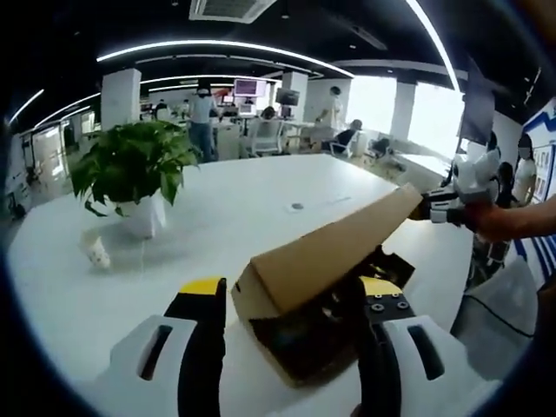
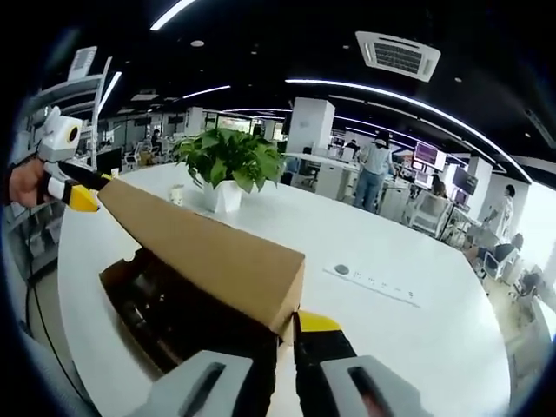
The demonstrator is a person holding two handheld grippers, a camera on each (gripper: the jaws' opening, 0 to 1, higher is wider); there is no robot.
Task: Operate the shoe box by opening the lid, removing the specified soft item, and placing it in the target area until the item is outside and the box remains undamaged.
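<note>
A brown cardboard shoe box (image 1: pixel 287 369) lies on the white table, with dark contents (image 1: pixel 300 334) that I cannot make out inside. Its lid (image 1: pixel 339 248) is lifted at a slant over the box. My left gripper (image 1: pixel 293 291) is open, its yellow-tipped jaws wide apart on either side of the box's near end. In the right gripper view, my right gripper (image 2: pixel 291 340) is shut on the near corner of the lid (image 2: pixel 200 248), above the open box (image 2: pixel 165 317). The right gripper (image 1: pixel 459 204) also appears at the lid's far end. The left gripper (image 2: pixel 69 187) sits by the lid's other end.
A potted green plant (image 1: pixel 130 169) (image 2: pixel 228 161) stands on the white table (image 1: pixel 261 195) beyond the box, with a small white cup (image 1: pixel 95 252) beside it. A small round dark disc (image 2: pixel 341 269) lies on the table (image 2: pixel 391 261). Behind are office desks and people.
</note>
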